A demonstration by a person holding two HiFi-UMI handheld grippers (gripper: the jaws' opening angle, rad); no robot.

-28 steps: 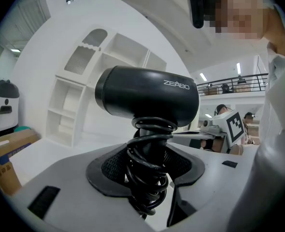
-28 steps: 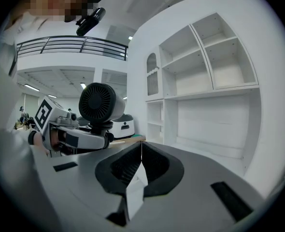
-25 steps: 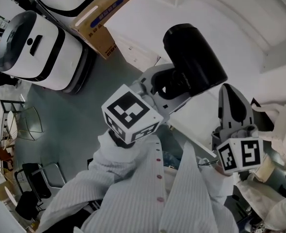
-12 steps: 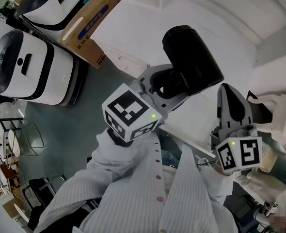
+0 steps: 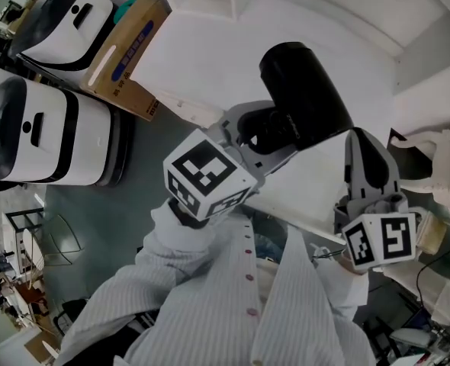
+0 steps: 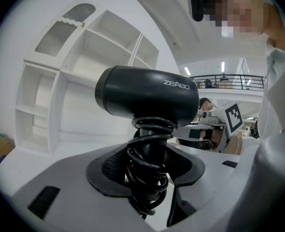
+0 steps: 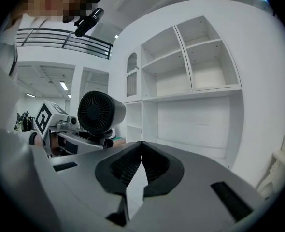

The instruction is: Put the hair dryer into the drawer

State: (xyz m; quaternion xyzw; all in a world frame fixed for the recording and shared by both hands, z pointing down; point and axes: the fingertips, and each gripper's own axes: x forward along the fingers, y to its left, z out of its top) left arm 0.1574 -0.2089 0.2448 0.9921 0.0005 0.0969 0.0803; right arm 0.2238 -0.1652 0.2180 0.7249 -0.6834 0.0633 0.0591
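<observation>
The black hair dryer (image 5: 305, 90) is held up in front of me, its barrel lying level. My left gripper (image 5: 273, 130) is shut on its handle, which has the black cord (image 6: 149, 163) coiled round it. In the left gripper view the barrel (image 6: 147, 98) stands just above the left gripper (image 6: 149, 175). My right gripper (image 5: 362, 147) is to the right of the dryer and a little nearer me, shut with nothing in it. In the right gripper view, the right gripper (image 7: 141, 164) has its pads touching, and the dryer's rear grille (image 7: 96, 112) shows at the left. I cannot make out a drawer.
A white shelf unit (image 7: 195, 81) with open compartments stands ahead, its flat white top (image 5: 233, 44) below the grippers. On the grey floor at the left are two white-and-black machines (image 5: 42, 128) and a cardboard box (image 5: 126, 59). White bags (image 5: 438, 166) lie at the right.
The view has swung: the box and machines have slid left and down in the picture. Both grippers keep their places in it, and the dryer stays held.
</observation>
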